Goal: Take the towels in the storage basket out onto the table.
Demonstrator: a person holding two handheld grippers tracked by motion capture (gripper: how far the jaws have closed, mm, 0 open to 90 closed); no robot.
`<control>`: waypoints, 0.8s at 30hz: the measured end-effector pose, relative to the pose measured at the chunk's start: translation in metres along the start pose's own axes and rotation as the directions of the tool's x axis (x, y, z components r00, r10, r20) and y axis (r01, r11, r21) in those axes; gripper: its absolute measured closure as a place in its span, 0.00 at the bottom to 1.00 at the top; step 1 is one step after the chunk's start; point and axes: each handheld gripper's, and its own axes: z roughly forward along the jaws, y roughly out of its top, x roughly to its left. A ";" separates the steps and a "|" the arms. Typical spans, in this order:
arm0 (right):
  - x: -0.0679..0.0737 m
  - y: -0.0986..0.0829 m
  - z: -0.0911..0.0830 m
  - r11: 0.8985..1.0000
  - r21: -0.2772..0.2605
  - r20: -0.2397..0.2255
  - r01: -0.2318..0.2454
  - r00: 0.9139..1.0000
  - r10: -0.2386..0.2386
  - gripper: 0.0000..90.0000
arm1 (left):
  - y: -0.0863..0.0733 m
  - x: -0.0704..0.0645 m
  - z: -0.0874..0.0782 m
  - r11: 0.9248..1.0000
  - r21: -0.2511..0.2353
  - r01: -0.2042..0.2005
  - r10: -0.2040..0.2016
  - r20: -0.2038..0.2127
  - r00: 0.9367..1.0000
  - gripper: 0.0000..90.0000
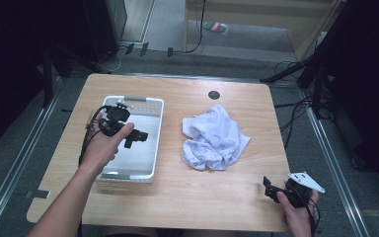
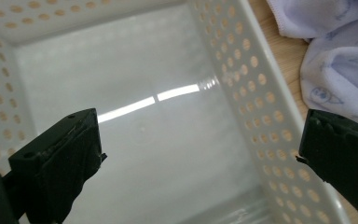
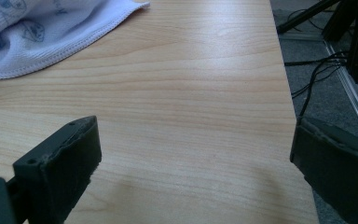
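Note:
A crumpled white cloth with a faint blue print lies on the wooden table, right of centre. A white perforated plastic basket stands empty at the left. My left gripper hovers over the basket, open, with nothing between its jaws. Along its jaws I see the basket's bare floor, its holed wall and the cloth beyond. My right gripper rests low near the table's front right corner, open and empty. The cloth's hem lies at the upper left of the right gripper view.
A small dark round cap sits in the table near its far edge. The table's right edge drops to a floor with cables and metal rails. Bare wood stretches across the front.

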 end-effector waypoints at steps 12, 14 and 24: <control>0.000 0.000 0.000 1.000 -0.001 0.001 -0.002 1.000 0.002 0.02 | -0.034 0.040 -0.017 0.998 -0.029 0.063 -0.064 -0.033 0.997 0.00; 0.000 0.000 0.000 1.000 -0.002 0.002 -0.003 1.000 0.003 0.02 | -0.041 0.048 -0.022 0.997 -0.037 0.074 -0.076 -0.040 0.996 0.00; 0.000 0.000 0.000 1.000 -0.001 0.010 -0.003 1.000 0.003 0.02 | -0.082 0.084 -0.041 0.983 -0.115 0.141 -0.148 -0.049 0.988 0.00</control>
